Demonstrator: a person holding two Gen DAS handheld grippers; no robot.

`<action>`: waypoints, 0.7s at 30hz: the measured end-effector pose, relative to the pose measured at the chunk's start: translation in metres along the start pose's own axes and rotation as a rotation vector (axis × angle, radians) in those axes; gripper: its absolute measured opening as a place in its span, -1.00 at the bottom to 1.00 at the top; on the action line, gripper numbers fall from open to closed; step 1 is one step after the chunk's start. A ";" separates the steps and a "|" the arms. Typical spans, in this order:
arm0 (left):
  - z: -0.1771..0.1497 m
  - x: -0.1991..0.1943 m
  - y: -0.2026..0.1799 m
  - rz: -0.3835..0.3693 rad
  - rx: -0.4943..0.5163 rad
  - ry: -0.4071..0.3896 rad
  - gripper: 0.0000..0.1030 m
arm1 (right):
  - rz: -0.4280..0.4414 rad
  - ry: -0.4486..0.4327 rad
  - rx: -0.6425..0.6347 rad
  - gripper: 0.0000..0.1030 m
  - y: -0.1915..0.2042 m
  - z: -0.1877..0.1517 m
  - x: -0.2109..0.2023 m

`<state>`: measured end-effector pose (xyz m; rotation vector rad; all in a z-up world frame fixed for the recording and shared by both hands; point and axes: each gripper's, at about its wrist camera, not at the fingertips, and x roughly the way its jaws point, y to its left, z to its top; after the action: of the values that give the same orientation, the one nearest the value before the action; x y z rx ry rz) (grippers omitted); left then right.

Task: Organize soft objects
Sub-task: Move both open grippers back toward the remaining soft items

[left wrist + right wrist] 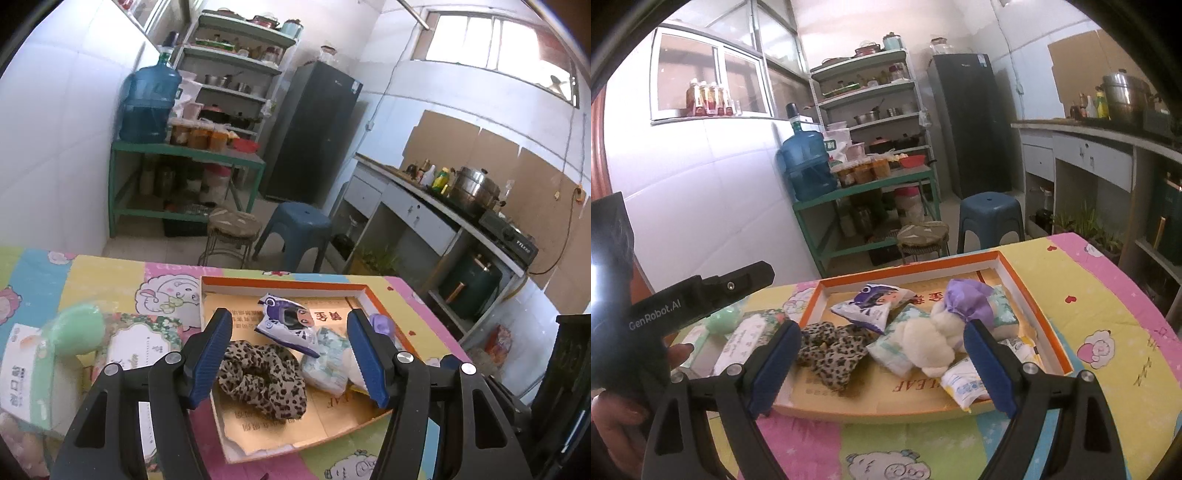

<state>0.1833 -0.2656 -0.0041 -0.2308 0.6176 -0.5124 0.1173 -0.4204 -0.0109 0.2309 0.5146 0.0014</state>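
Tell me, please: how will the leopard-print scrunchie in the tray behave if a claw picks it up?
The leopard-print scrunchie is ruffled fabric, so it will probably flop and sag. It looks light and should squash under the pads. Lying flat in the orange tray, it seems unlikely to roll.

left gripper (290, 360): jaws spread wide, nothing held | right gripper (882, 363): jaws spread wide, nothing held | both angled downward

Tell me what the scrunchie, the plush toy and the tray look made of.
Scrunchie: thin woven fabric, matte, leopard print, gathered into ruffles.
Plush toy: cream fuzzy pile, likely synthetic fleece; its purple part looks like smooth cloth.
Tray: seemingly printed cardboard, an orange-edged box lid, with one corner torn.
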 end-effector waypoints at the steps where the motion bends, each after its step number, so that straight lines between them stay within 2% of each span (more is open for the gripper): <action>1: -0.001 -0.004 0.000 -0.002 -0.001 -0.004 0.28 | 0.001 -0.004 -0.004 0.74 0.004 0.000 -0.004; 21: -0.005 -0.097 0.009 -0.004 0.004 -0.097 0.28 | 0.012 -0.048 -0.070 0.74 0.059 -0.003 -0.063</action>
<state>0.1162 -0.2074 0.0367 -0.2520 0.5216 -0.5030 0.0642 -0.3657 0.0301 0.1656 0.4648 0.0259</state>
